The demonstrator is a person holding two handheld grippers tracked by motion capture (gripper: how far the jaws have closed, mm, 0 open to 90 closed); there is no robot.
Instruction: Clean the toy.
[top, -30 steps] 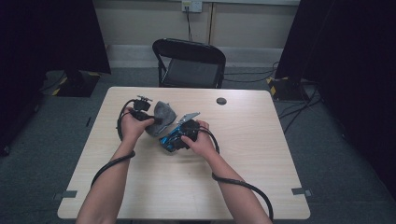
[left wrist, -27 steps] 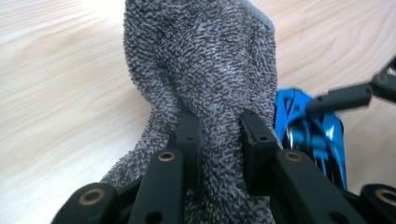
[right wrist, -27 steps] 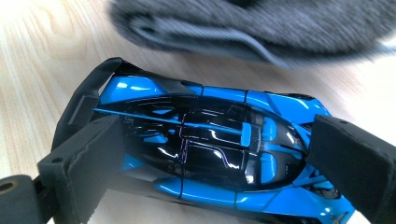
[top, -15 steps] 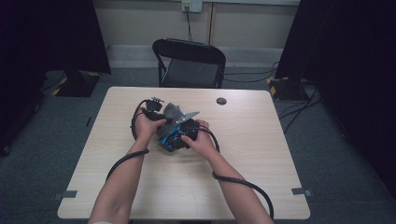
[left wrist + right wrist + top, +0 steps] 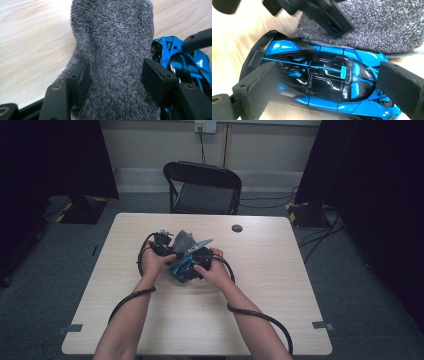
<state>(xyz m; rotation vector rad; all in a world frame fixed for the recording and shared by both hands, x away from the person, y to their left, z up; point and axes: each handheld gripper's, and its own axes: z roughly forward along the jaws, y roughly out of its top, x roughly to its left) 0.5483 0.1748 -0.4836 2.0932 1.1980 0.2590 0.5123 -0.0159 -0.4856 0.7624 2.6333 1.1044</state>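
The grey sock [image 5: 112, 50] lies on the wooden bench [image 5: 280, 285], near its middle and toward the far side. The blue and black toy car [image 5: 322, 80] rests just beside the sock, touching its edge in the right gripper view.

Left tool [image 5: 115, 82]: the jaws straddle the sock, one pad on each side of the fabric. The jaws have just been opening, and the sock remains between them. They stand at a moderate width; the left pad touches the fabric and the right pad sits at its edge, with no visible pinch. In the high view this tool [image 5: 162, 245] sits at the sock's left end.

Right tool [image 5: 327, 87]: the jaws bracket the toy car lengthwise, one pad at the tail with the black rear wing, the other at the nose. Both pads meet the car body, so this tool holds the car.

A black folding chair [image 5: 202, 187] stands beyond the bench. A small dark disc [image 5: 237, 228] lies on the bench, well apart from the sock.
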